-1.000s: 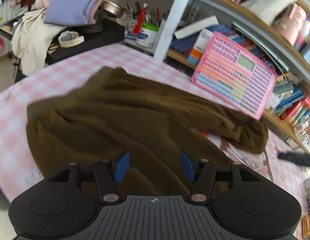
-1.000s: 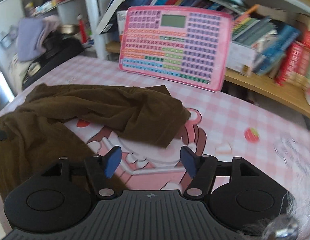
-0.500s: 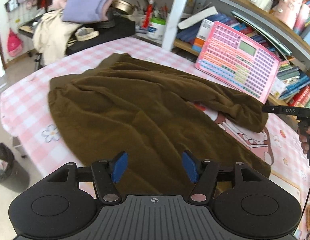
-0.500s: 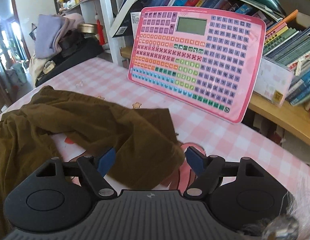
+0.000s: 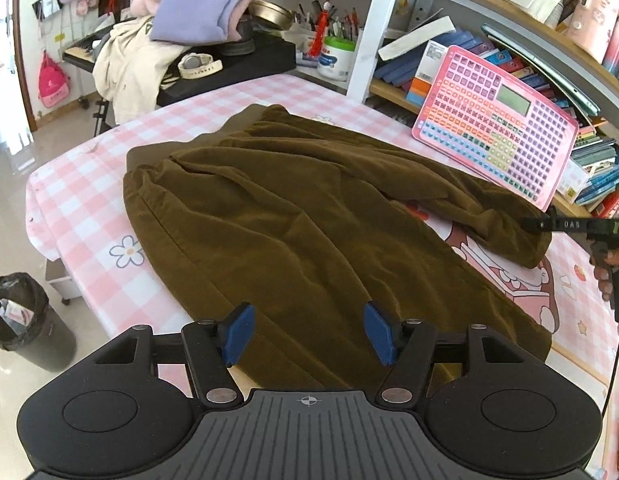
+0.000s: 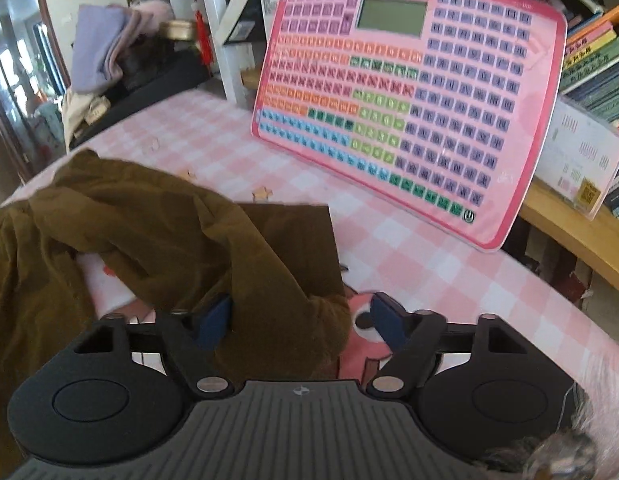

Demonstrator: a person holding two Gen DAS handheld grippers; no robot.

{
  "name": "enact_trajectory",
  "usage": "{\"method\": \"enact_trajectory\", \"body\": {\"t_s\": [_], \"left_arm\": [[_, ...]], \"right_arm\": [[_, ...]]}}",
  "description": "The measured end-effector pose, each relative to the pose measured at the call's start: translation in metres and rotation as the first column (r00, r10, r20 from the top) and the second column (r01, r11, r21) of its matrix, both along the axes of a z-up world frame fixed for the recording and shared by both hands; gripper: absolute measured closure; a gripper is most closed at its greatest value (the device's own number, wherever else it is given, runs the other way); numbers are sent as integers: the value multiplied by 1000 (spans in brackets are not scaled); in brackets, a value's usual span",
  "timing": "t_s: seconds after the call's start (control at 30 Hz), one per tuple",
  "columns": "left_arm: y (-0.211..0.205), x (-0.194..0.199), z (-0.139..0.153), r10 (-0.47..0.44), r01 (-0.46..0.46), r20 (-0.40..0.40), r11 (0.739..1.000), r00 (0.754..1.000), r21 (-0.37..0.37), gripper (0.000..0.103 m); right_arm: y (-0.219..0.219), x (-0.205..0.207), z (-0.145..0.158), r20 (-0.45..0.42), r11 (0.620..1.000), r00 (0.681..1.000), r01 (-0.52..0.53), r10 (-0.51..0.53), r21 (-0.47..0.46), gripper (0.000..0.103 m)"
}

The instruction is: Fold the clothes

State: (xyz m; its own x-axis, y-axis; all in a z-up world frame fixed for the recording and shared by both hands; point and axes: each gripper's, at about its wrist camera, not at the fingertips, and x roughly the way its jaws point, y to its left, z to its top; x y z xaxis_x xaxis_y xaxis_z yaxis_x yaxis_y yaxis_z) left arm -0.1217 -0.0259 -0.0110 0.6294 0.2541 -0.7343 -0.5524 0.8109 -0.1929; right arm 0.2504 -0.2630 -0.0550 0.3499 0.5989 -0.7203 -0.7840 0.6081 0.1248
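A brown garment (image 5: 309,208) lies spread and wrinkled on the pink checked table (image 5: 81,184). My left gripper (image 5: 309,332) hovers open over its near hem, with nothing between the blue pads. In the right wrist view the garment's loose end (image 6: 285,264) sits between the jaws of my right gripper (image 6: 300,320). Those jaws are closing. The left pad (image 6: 213,320) is against the cloth, while the right pad (image 6: 385,322) stands apart from it over the pink cartoon print. The left wrist view shows the right gripper's tip (image 5: 549,224) at that far end, with a hand behind it.
A pink keypad board (image 6: 405,100) leans on the bookshelf behind the table. Folded clothes (image 5: 189,8) are piled on a black stand at the back left. A black bin (image 5: 25,320) stands on the floor past the table's left edge.
The left gripper has drawn back, so more of the garment shows. The right gripper has moved forward and down over the garment's end, and its jaws widened, then narrowed.
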Motion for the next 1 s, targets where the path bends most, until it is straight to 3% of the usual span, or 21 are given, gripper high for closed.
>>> {"method": "enact_trajectory", "body": {"t_s": [0.07,0.13,0.2,0.27,0.33,0.4,0.43,0.5,0.57,0.63,0.7,0.77,0.83,0.93,1.0], "left_arm": [[0,3,-2,-5,5,-3,1000,1000,-7,41],[-3,8,-2,-25,25,-3,1000,1000,-6,41],[-6,12,-2,-46,46,-2,999,999,-3,41],[-8,15,-2,-57,57,-6,998,998,0,42],[-9,16,-2,-60,60,-10,998,998,0,42],[-9,15,-2,-58,58,-12,998,998,2,42],[-9,15,-2,-56,56,-12,998,998,3,42],[-9,12,0,-49,49,-7,999,999,8,42],[-9,8,2,-39,40,-1,999,999,12,42],[-8,5,4,-26,26,3,1000,1000,13,41],[-5,2,4,-12,12,3,1000,1000,9,41],[-4,-1,4,-4,4,4,1000,1000,10,41],[-3,-3,4,0,0,5,1000,1000,9,41],[-3,-1,1,-5,5,-2,1000,1000,-3,41],[-3,1,-2,-16,16,-6,1000,1000,-12,41]], "right_arm": [[-2,-5,3,-19,999,999,-47,47,-13,91],[-4,-14,10,-31,993,993,-112,111,-28,94],[-16,-37,47,-8,964,972,-231,234,132,94],[-28,-61,84,35,895,937,-344,349,285,95],[-41,-84,121,95,789,889,-443,448,425,95],[-54,-86,149,153,706,883,-450,445,547,95],[-55,-82,155,165,703,895,-430,414,566,95],[-50,-62,153,157,764,934,-353,320,540,95],[-30,-36,133,183,907,968,-229,174,353,95],[-14,-6,101,190,978,980,-94,58,185,94],[-6,24,63,136,998,990,30,-37,51,89],[-9,34,40,134,993,984,120,-117,-18,54],[-17,37,28,143,977,970,207,-199,-43,53],[-41,29,27,41,968,967,250,-251,39,53],[-46,17,30,-15,967,969,249,-248,46,53]]}}
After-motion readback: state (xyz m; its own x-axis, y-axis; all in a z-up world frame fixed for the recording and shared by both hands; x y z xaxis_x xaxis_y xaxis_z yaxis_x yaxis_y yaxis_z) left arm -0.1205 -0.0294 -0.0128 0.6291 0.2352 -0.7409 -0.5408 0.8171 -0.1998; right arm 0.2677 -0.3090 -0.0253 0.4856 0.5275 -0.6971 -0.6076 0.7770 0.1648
